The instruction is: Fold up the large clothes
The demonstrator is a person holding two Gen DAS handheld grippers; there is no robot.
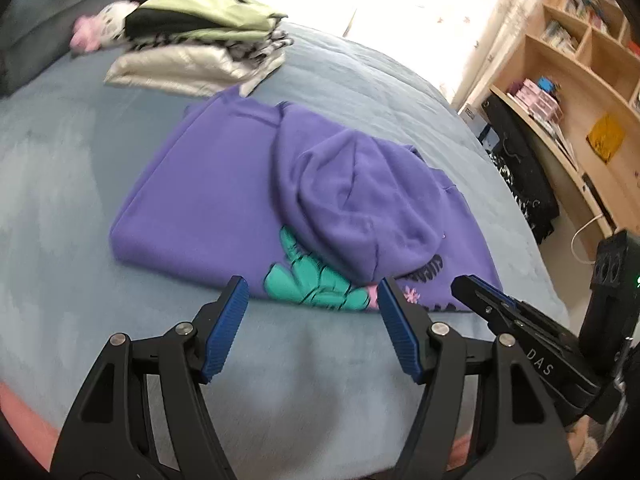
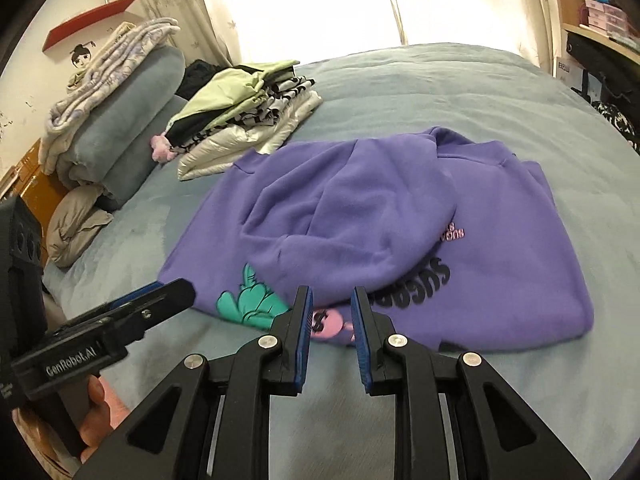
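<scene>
A purple hoodie (image 1: 208, 200) with a teal and pink print lies folded on the grey-blue bed (image 1: 80, 160), its hood (image 1: 352, 208) laid over the body. It also shows in the right wrist view (image 2: 400, 216). My left gripper (image 1: 312, 296) is open and empty, just in front of the hoodie's near edge. My right gripper (image 2: 331, 304) is open with a narrow gap, empty, at the hoodie's near edge by the pink print. The right gripper also shows in the left wrist view (image 1: 476, 292), and the left gripper in the right wrist view (image 2: 160, 300).
A stack of folded clothes (image 1: 200, 44) sits beyond the hoodie, also in the right wrist view (image 2: 248, 112). Rolled grey bedding (image 2: 124, 120) and a beige pillow (image 2: 76, 224) lie at the left. Wooden shelves (image 1: 580, 80) stand past the bed's right edge.
</scene>
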